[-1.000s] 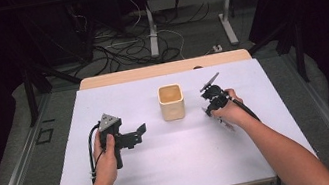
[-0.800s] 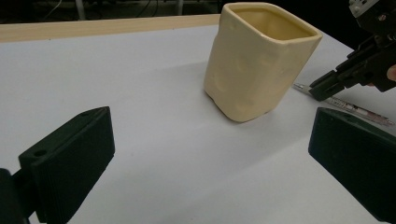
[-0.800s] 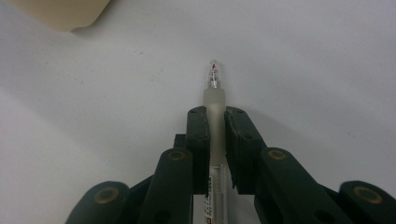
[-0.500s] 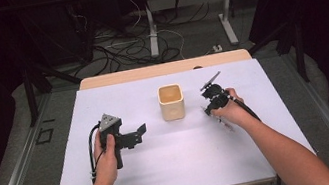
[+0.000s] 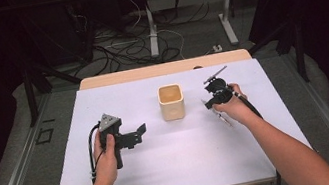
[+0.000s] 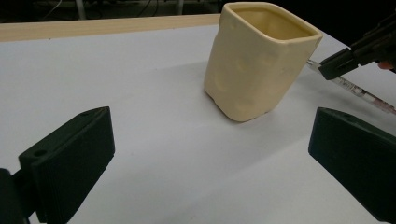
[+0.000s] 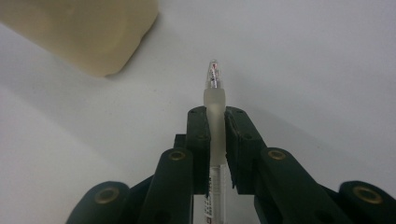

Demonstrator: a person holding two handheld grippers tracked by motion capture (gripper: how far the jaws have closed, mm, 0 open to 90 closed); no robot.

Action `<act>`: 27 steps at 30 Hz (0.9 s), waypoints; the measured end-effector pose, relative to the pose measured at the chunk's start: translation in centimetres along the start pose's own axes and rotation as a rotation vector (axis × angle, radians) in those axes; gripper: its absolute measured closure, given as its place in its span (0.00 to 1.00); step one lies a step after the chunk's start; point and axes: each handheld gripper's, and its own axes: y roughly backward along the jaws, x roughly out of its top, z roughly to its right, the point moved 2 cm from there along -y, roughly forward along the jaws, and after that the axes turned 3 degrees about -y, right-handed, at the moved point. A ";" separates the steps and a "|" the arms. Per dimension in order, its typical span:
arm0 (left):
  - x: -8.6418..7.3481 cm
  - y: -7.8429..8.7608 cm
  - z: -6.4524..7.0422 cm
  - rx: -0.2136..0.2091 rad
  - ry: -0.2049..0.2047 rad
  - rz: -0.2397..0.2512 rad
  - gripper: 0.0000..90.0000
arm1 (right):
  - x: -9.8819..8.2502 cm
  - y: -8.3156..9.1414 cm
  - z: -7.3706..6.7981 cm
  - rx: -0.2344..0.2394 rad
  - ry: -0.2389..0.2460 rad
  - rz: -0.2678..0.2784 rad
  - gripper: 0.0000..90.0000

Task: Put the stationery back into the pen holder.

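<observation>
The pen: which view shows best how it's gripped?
The right gripper view: the pen sits clamped between the fingers, tip forward. The left gripper view shows its barrel beside the cup; the high view shows a thin sliver.

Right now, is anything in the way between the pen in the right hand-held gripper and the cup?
Nothing visible. The right hand-held gripper is shut on the pen, and only bare white table lies between it and the cream cup.

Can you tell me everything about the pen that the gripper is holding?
The pen is a slim, clear plastic one with a frosted grip section, a see-through tip and tiny printing along its barrel. The right gripper is shut on its frosted part, so the tip pokes out beyond the jaws. It hangs close over the white table, right of the cream cup, not touching it.
</observation>
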 end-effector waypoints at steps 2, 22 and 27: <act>0.0 0.0 0.0 0.000 0.000 0.000 0.00 | 0.2 0.4 -0.1 -0.015 -0.011 -0.013 0.90; 0.0 0.0 0.0 0.002 0.001 0.001 0.00 | 2.5 3.5 -1.2 -0.018 0.010 0.202 0.90; 0.0 0.0 0.0 0.001 0.002 0.001 0.00 | 3.2 4.0 -1.7 -0.006 0.023 0.232 0.90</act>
